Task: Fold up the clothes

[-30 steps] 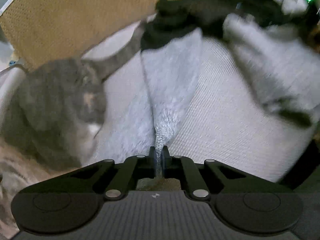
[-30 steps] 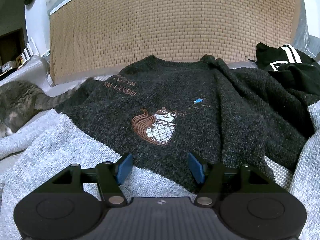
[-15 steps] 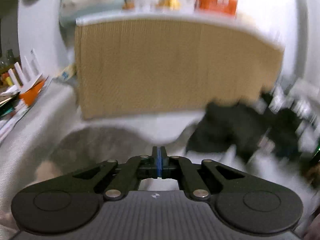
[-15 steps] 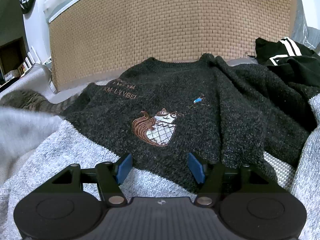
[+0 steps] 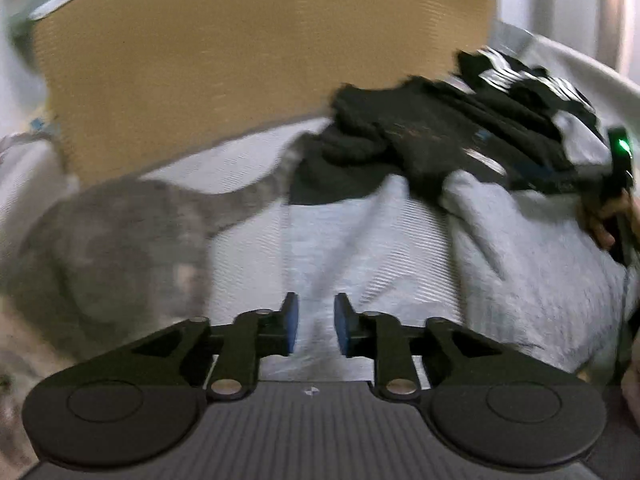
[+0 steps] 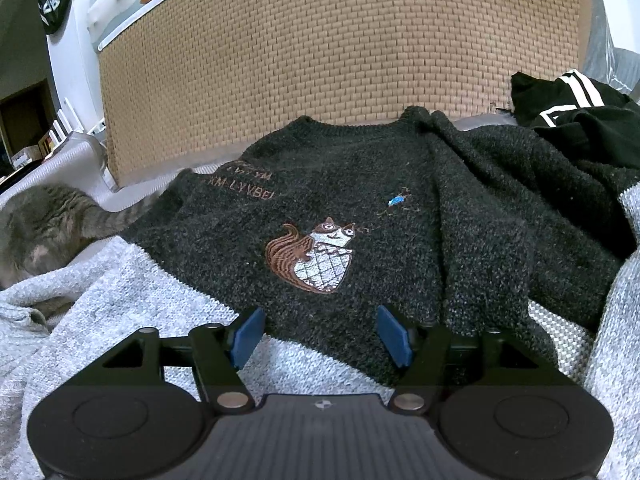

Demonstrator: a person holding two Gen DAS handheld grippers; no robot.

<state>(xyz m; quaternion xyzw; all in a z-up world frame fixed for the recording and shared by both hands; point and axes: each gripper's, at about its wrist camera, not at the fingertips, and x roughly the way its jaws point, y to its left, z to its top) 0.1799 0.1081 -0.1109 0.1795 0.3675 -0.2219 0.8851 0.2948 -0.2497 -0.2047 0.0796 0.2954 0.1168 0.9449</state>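
My left gripper [image 5: 311, 322]: fingers slightly parted, holding nothing, blurred view. Right gripper [image 6: 320, 334]: fingers wide apart, empty, over the sweater [image 6: 360, 208], which lies spread mid-frame. Cat [image 6: 44, 224] at left edge, beside the sleeve.

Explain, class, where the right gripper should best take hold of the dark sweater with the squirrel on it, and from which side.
Probably its near hem: the sweater lies flat with its collar at the far headboard, and the hem edge sits just ahead of the open right gripper. Come straight forward and low, pinching the edge over the grey knit.
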